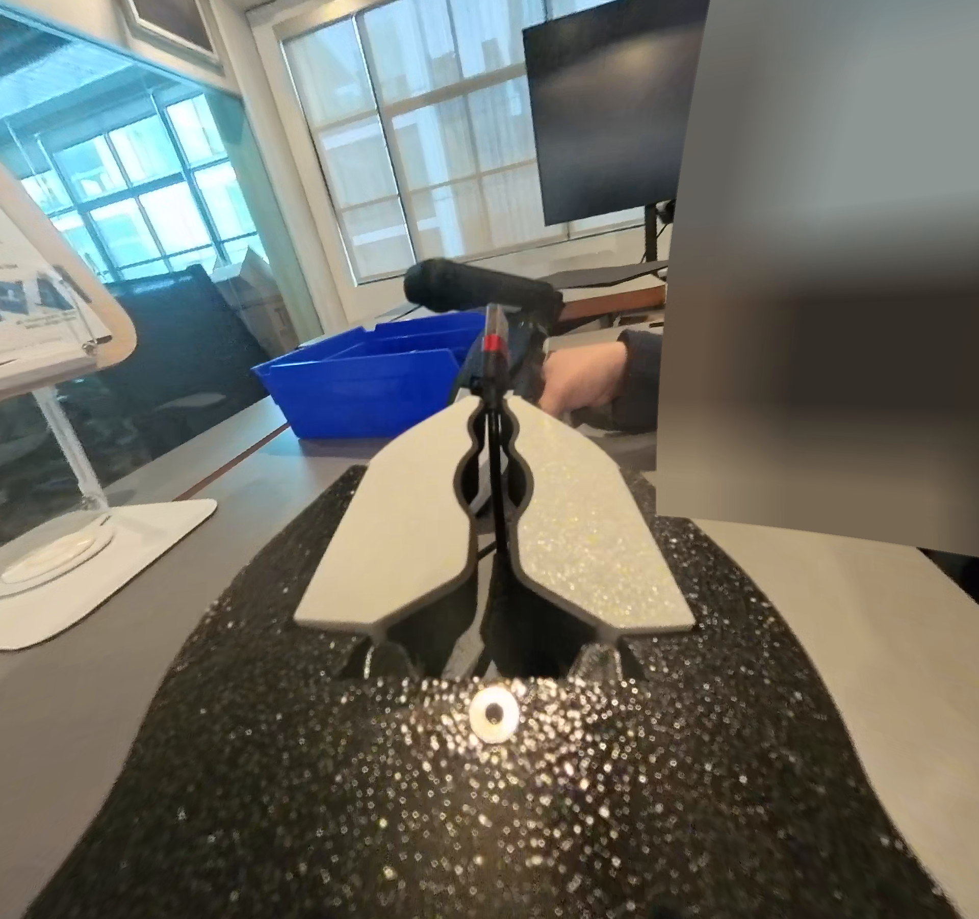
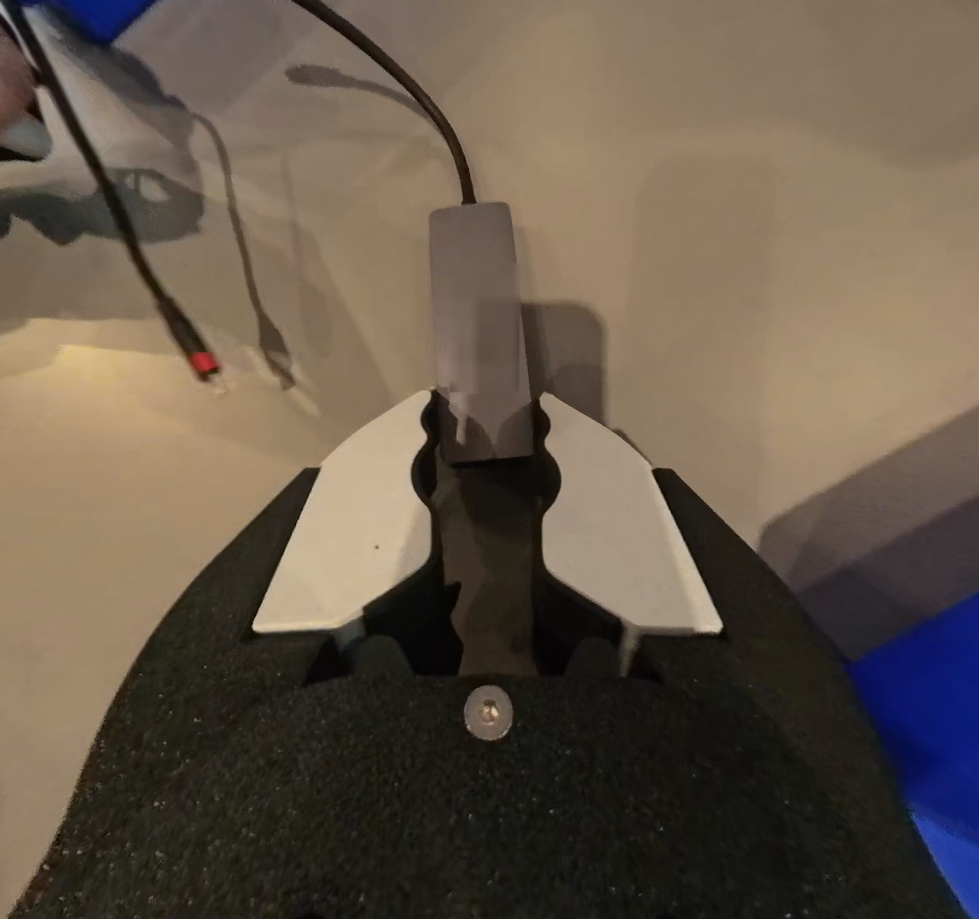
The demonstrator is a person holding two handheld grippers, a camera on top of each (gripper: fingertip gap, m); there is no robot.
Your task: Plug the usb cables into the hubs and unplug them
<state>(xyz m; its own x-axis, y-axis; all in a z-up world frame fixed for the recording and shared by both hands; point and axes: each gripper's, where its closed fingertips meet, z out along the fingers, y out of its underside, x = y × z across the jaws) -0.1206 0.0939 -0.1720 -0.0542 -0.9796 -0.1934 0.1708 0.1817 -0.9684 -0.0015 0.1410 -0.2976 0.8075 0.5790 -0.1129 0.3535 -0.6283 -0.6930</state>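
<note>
My left gripper (image 1: 494,406) pinches the cable (image 1: 495,462); my right gripper (image 2: 487,406) clamps the hub (image 2: 479,321). I square the plug (image 2: 204,364) to a port before pushing.

hub (image 2: 479,332) near end hidden between right gripper (image 2: 487,406) fingers; ports not visible. Its cord (image 2: 371,46) and red-tipped cable (image 2: 106,194) cut off at top-left edge.

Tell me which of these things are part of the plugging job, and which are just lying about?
Part of the job:
- left tongs, pinching a black cable
- that cable's red-collared plug
- right tongs, gripping the grey hub
- the hub's own dark cable

Just lying about:
- blue bin
- dark monitor
- white stand
- grey table
</note>
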